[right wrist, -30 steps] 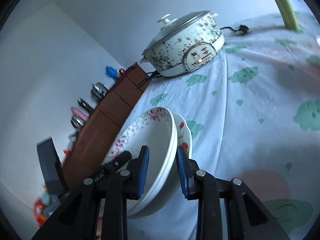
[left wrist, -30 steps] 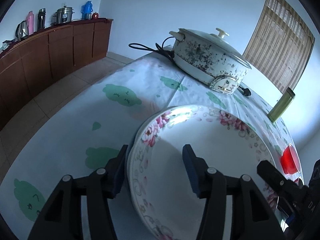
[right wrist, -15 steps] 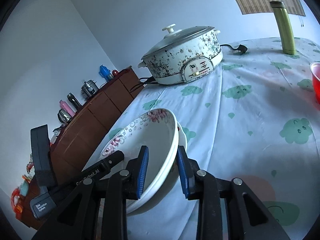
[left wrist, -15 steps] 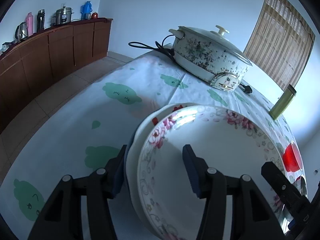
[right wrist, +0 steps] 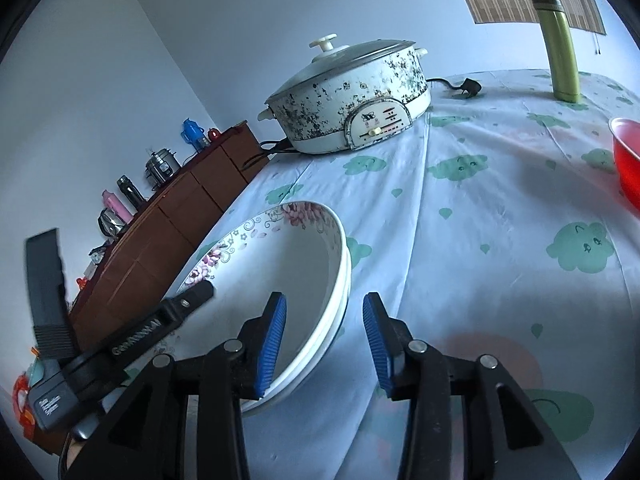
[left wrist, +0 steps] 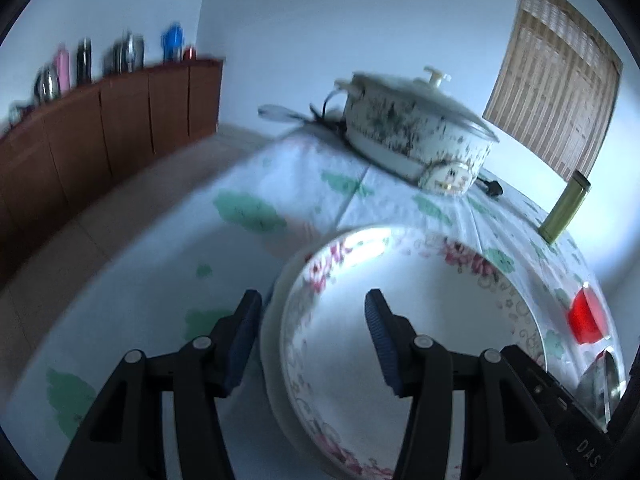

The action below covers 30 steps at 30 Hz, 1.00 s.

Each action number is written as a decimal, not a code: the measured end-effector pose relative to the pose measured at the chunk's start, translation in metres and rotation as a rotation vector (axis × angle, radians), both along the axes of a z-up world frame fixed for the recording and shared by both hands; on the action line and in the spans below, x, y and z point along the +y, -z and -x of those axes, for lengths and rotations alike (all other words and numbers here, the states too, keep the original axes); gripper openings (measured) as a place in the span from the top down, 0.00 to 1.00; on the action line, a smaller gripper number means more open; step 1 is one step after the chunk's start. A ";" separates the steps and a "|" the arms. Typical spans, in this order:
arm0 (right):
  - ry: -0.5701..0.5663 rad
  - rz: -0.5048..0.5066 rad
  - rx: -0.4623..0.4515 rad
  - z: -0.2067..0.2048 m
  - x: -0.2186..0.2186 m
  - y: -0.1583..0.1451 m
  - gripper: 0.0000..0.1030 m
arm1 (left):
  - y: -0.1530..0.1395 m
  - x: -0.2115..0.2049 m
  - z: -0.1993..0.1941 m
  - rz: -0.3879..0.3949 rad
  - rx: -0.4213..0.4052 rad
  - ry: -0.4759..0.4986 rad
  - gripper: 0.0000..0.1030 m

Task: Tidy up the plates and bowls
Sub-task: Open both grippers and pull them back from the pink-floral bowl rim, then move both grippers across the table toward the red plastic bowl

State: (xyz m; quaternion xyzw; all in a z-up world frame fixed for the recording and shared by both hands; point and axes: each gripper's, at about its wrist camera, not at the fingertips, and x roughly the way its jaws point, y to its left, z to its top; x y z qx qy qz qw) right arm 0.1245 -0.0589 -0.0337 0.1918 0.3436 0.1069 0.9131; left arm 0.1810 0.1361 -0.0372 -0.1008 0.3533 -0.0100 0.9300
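A deep floral plate [left wrist: 440, 320] [right wrist: 296, 264] lies nested in a plain white plate [left wrist: 270, 360] [right wrist: 336, 320] on the cloud-print tablecloth [right wrist: 500, 240]. My left gripper [left wrist: 312, 336] straddles the stack's left rim, one pad beside the white plate's edge, the other over the floral plate's inside. The blurred frame hides whether the pads press. One of its fingers [right wrist: 188, 304] shows reaching over the rim. My right gripper [right wrist: 324, 340] straddles the opposite rim with its jaws opening. Tablecloth shows between its outer pad and the rim.
A speckled electric pot [right wrist: 352, 96] [left wrist: 412, 136] with cord and plug stands at the back of the table. A green flask [right wrist: 560, 52] and a red bowl [right wrist: 628, 160] are at the far right. A brown sideboard [left wrist: 100, 128] with flasks lines the left wall.
My right gripper's jaws were shut on the floral plate's rim and now stand apart from it. The floral plate has settled into the white plate. The right wrist has rolled.
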 end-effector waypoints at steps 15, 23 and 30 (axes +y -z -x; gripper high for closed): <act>0.240 0.134 0.052 0.019 -0.021 -0.006 0.53 | -0.013 0.026 0.007 -0.053 -0.031 -0.119 0.45; 0.217 0.195 0.100 0.003 -0.013 0.001 0.50 | -0.017 0.025 0.010 -0.089 -0.051 -0.136 0.34; 0.205 0.244 0.078 -0.003 -0.003 -0.001 0.50 | -0.019 0.034 0.009 -0.081 -0.052 -0.167 0.32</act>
